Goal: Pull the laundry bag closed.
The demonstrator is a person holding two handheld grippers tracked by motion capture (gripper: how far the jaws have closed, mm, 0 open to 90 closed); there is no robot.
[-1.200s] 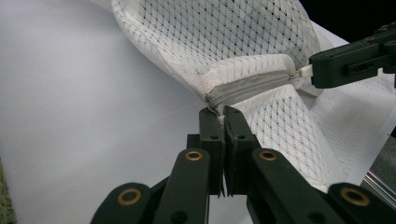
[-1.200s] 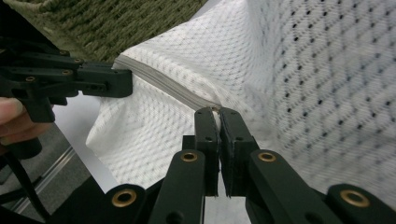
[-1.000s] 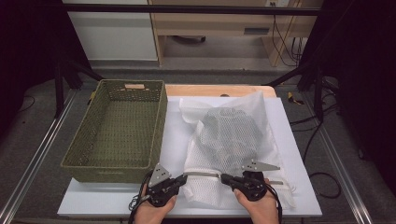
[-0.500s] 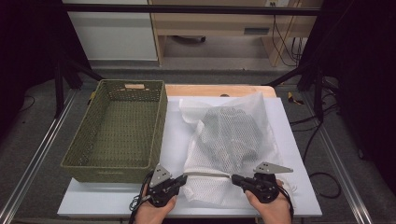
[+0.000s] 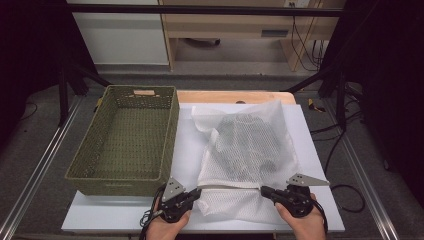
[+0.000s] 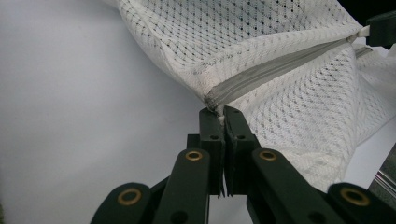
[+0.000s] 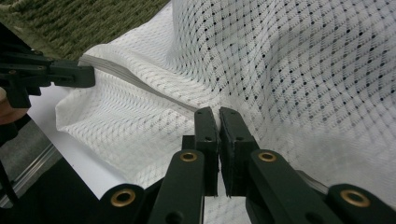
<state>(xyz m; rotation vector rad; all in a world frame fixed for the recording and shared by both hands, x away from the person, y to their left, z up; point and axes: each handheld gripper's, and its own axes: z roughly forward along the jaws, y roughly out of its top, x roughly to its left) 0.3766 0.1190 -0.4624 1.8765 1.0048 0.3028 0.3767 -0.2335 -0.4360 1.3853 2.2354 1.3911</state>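
Note:
A white mesh laundry bag [image 5: 245,150] with dark clothing inside lies on the white board [image 5: 310,145]. Its grey zipper [image 5: 230,186] runs along the near edge. My left gripper [image 5: 199,191] is shut on the bag's corner at the zipper's left end, as the left gripper view shows at the jaw tips [image 6: 223,112] beside the zipper [image 6: 275,70]. My right gripper [image 5: 263,190] is shut on the zipper pull farther right; its jaws [image 7: 218,112] pinch the seam, and the pull is mostly hidden. The other gripper appears across the bag in both gripper views [image 6: 383,28] [image 7: 70,74].
An empty green woven basket [image 5: 115,184] stands left of the bag, its near right corner close to my left gripper. A wooden tabletop edge [image 5: 230,96] shows behind the board. Metal rails [image 5: 40,165] flank the table, with cables [image 5: 335,145] on the floor at right.
My right gripper has slid to the right along the zipper, away from the left one, so the stretch of zipper between them is longer. The left gripper has stayed put.

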